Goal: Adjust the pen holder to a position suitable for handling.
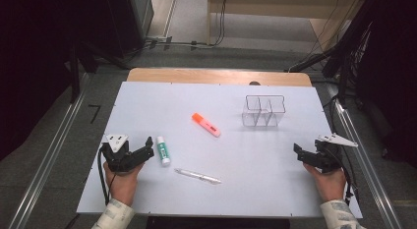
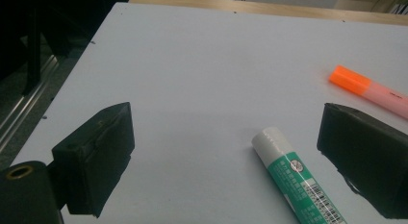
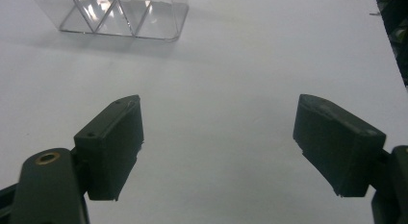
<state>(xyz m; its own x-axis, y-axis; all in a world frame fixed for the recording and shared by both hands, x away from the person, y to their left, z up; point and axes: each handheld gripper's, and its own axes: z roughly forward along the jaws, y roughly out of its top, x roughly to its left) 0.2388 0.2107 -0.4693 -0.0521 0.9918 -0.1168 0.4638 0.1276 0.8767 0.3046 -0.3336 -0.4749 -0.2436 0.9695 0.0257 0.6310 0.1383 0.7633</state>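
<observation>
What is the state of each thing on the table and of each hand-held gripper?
Left hand-held gripper: open, empty.
Right hand-held gripper: open, empty.
Glue stick: capped, lying flat.
Highlighter: capped, lying flat.
Pen: lying flat.
Clear organizer: upright, empty.

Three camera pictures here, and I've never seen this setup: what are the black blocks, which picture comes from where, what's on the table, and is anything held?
A person holds a hand-held gripper in each hand: left hand-held gripper and right hand-held gripper. The high view looks down from above. The other two pictures come from cameras riding on each gripper; the black blocks are its jaws. On the white table lie a green-and-white glue stick, an orange-capped highlighter, a clear pen and a clear divided box. Both grippers are open and hold nothing; the glue stick lies just ahead of the left one.
</observation>
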